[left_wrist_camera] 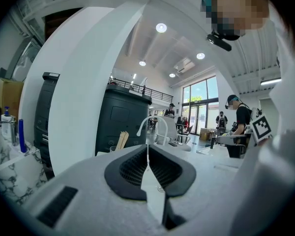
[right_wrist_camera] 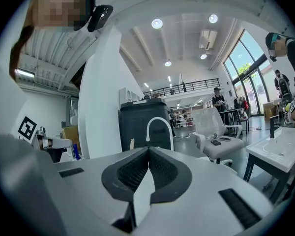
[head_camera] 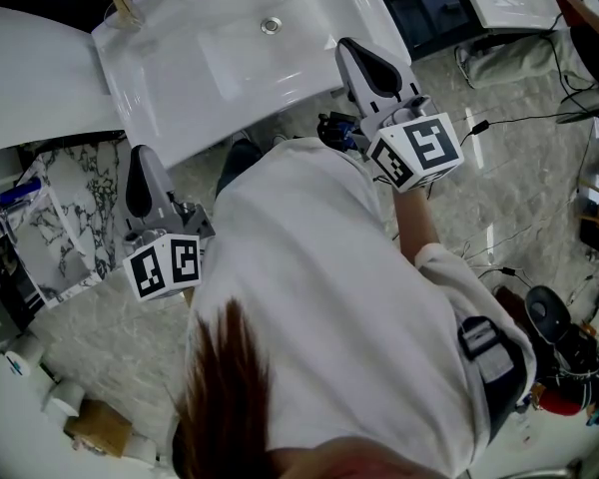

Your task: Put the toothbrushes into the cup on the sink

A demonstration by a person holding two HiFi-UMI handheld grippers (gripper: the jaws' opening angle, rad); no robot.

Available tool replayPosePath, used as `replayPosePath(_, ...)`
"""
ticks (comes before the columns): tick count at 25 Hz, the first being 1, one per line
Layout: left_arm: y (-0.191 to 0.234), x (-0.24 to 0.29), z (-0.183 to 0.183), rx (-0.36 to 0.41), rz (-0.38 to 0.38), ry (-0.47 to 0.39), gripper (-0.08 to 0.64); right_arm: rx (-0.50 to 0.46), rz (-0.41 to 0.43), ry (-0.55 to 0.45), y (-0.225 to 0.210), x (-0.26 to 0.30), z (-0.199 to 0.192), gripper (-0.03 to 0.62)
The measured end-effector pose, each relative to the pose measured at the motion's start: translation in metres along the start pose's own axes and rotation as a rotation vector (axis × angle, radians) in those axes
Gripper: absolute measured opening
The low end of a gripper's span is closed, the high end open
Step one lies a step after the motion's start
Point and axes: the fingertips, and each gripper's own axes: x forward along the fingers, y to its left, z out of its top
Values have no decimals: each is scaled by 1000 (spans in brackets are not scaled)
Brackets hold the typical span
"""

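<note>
While both claws were closed tip to tip with nothing between their pads, the left claw (left_wrist_camera: 148,147) and the right claw (right_wrist_camera: 148,149) each pointed roughly level across the white sink (head_camera: 180,78), held just short of its front edge, with the person's body between them. Neither claw touched anything.

Beyond them the basin lay bare around its drain (head_camera: 271,26). At the far left corner of the sink stood the cup (left_wrist_camera: 112,149), and the tan, wooden-looking toothbrushes (left_wrist_camera: 122,140) rose out of it, leaning a little. No other toothbrush showed on the sink. A couple of small things at the far rim were too small to tell.

Judged from this, the placing step looked finished, or at least nothing was in hand at that moment. If any brush was left, the next move would have called for finding it first, opening a claw, and gripping the handle near its middle so the end could drop into the cup without knocking over the brushes already there.
</note>
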Motion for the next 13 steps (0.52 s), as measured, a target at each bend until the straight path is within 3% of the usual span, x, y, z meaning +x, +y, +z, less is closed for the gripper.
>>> replayPosePath(13, -5, 3, -2, 2, -3, 1, 23, -4, -4, 4, -6, -1, -3, 14)
